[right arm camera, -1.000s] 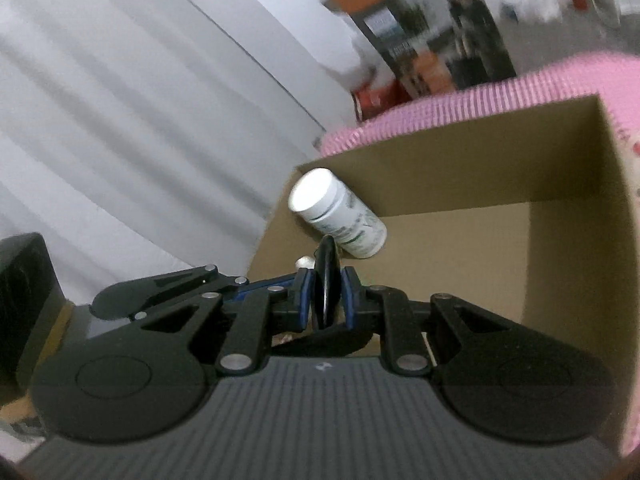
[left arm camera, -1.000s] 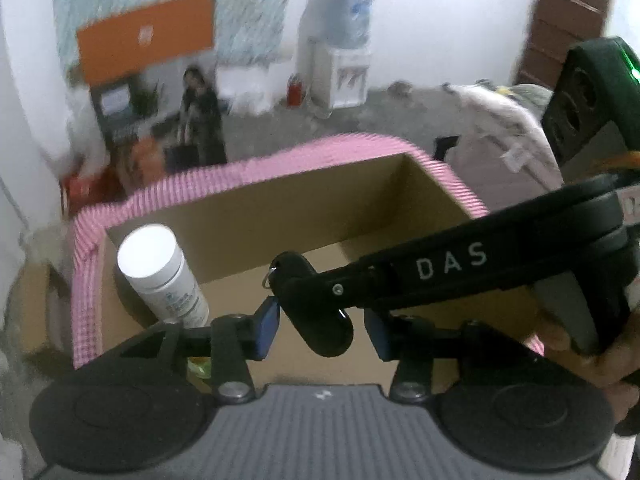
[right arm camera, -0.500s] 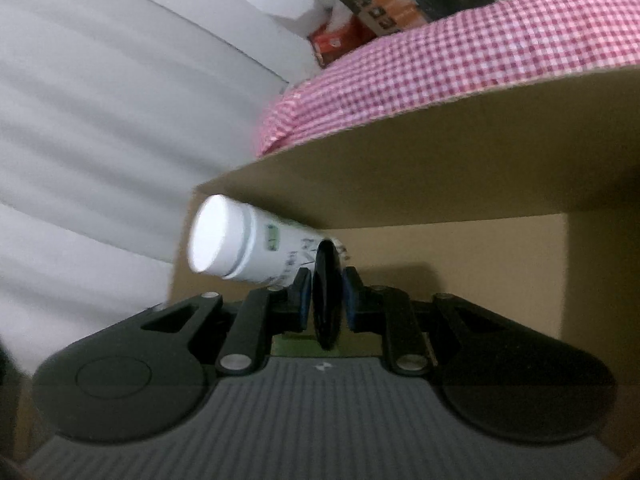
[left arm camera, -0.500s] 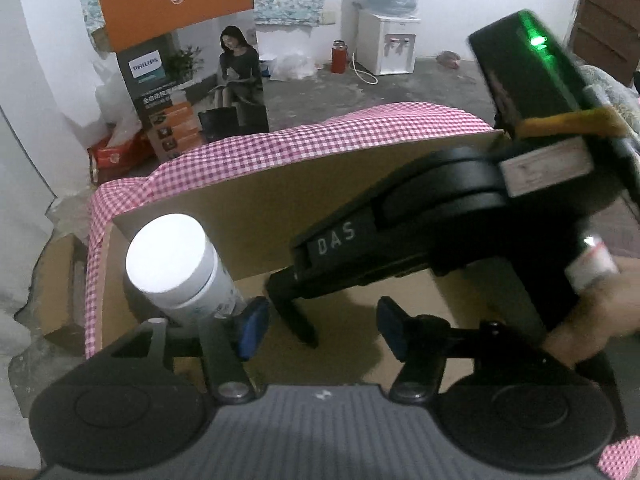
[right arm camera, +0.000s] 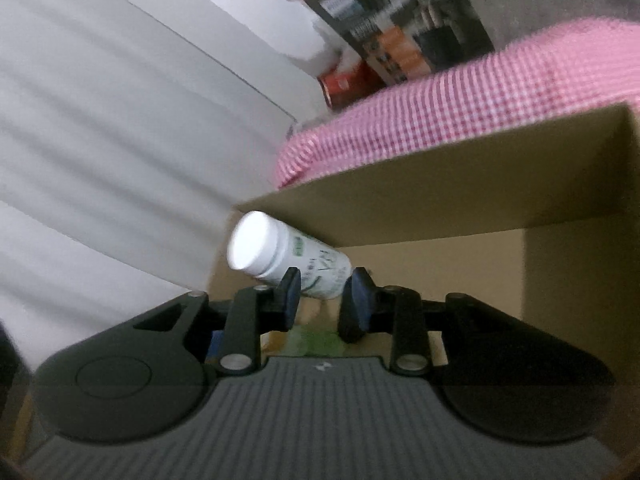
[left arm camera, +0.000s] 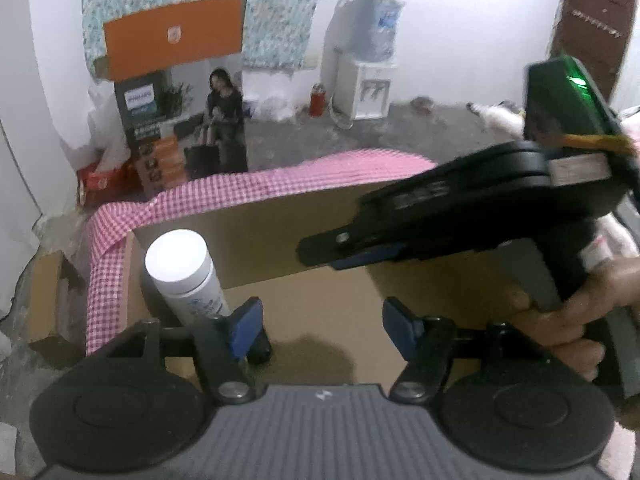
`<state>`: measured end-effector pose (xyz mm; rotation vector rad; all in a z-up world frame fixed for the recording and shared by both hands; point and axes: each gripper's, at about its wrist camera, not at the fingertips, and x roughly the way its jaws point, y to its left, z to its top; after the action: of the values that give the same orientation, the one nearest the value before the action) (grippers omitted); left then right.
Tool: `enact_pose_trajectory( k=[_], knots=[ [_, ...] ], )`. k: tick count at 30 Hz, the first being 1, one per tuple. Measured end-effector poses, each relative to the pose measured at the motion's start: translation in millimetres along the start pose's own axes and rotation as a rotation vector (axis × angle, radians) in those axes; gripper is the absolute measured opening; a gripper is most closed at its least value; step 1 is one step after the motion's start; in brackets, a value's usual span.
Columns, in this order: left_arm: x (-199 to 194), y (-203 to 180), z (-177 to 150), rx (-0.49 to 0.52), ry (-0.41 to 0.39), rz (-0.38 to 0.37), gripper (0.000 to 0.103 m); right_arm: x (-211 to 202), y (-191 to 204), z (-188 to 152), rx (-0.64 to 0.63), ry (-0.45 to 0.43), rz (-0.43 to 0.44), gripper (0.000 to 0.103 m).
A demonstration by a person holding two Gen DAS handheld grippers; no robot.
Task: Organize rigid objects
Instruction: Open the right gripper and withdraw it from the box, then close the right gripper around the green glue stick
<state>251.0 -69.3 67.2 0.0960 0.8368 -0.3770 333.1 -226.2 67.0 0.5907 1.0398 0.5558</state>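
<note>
A cardboard box [left arm camera: 280, 216] stands on a pink checked cloth [left arm camera: 208, 196]. A white bottle [left arm camera: 180, 272] with a white cap stands in the box's left corner; it also shows in the right wrist view [right arm camera: 280, 256]. A small black object [left arm camera: 258, 346] lies on the box floor by my left finger; in the right wrist view it [right arm camera: 352, 326] sits beside the right finger. My left gripper [left arm camera: 322, 328] is open and empty above the box floor. My right gripper [right arm camera: 322, 300] is open, just above the box; it also shows in the left wrist view [left arm camera: 348, 256].
An orange and dark carton [left arm camera: 176, 116] and a water dispenser [left arm camera: 368, 80] stand on the floor behind the cloth. A white curtain [right arm camera: 120, 140] hangs to the left. A green item [right arm camera: 312, 338] lies in the box under my right gripper.
My right gripper has opened and let go of the black object, which now lies on the box floor. It has lifted and drawn back. My left gripper stays open.
</note>
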Motion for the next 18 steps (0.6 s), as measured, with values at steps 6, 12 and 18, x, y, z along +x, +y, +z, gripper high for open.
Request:
enact_pose_trajectory(
  k=[6, 12, 18],
  knots=[
    [-50.2, -20.5, -26.8, 0.053, -0.088, -0.042, 0.076, -80.2, 21.8, -30.7, -0.121, -0.125, 0.055, 0.028],
    [-72.0, -50.8, -78.3, 0.107, -0.092, -0.128, 0.076, -156.0, 17.9, -105.0, -0.194, -0.227, 0.026, 0.028],
    [-49.5, -91.9, -132.1, 0.185, -0.031, -0.192, 0.075, -154.0, -18.1, -176.9, -0.176, -0.191, -0.103, 0.029]
  ],
)
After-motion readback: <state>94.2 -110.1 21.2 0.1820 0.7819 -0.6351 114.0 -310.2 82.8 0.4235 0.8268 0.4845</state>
